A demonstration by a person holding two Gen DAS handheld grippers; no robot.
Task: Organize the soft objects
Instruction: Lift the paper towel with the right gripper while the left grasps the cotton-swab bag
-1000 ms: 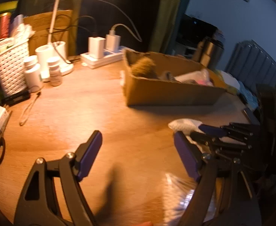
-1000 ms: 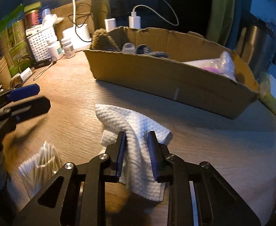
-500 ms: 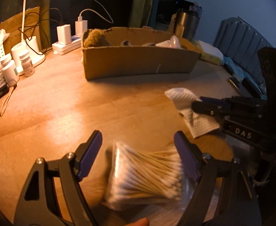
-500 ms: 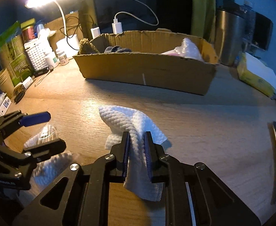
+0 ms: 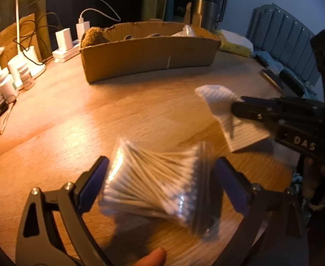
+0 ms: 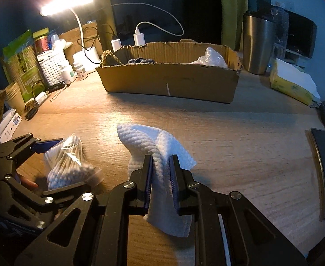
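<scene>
Right wrist view shows our right hand-held gripper (image 6: 160,173) clamped on the white cloth (image 6: 160,155) above the tabletop (image 6: 229,137), while our left hand-held gripper (image 5: 160,185) is opening around the cotton-swab bag (image 5: 158,186).

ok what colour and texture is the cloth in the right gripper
White, with a waffle-like embossed weave. The cloth shows best in the right wrist view, pinched in the right gripper.

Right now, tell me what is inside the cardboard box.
In the cardboard box: a brown fuzzy item at the left end, something dark knitted beside it, crinkled clear plastic at the right. The front wall hides the bottom.
</scene>
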